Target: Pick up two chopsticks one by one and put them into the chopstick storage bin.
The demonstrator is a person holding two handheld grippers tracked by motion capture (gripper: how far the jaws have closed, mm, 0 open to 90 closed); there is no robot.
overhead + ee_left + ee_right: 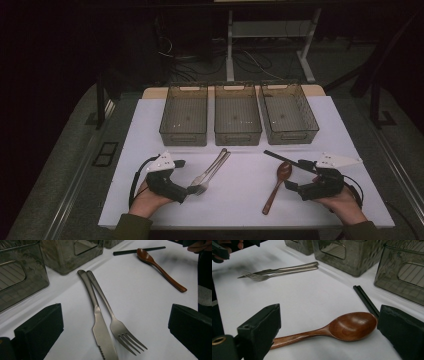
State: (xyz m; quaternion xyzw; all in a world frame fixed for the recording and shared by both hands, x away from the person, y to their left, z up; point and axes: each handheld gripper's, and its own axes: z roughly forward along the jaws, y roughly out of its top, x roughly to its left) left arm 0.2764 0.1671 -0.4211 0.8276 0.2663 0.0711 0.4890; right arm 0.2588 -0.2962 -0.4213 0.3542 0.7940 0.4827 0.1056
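Note:
A steel knife (98,320) and fork (117,325) lie side by side on the white table, crossing near their handles. My left gripper (116,315) is open, its jaws standing wide on either side of their heads without touching them. A brown wooden spoon (352,326) lies between the wide jaws of my open right gripper (329,317), and a pair of black chopsticks (365,300) lies just past its bowl. From above, the left gripper (185,176) sits by the fork (202,186) and the right gripper (296,175) by the spoon (277,187).
Three empty translucent grey bins (183,115) (237,116) (289,114) stand in a row at the back of the white table (145,135). Dark floor, cables and a desk frame lie beyond. Bare tabletop stretches between the two sets of cutlery.

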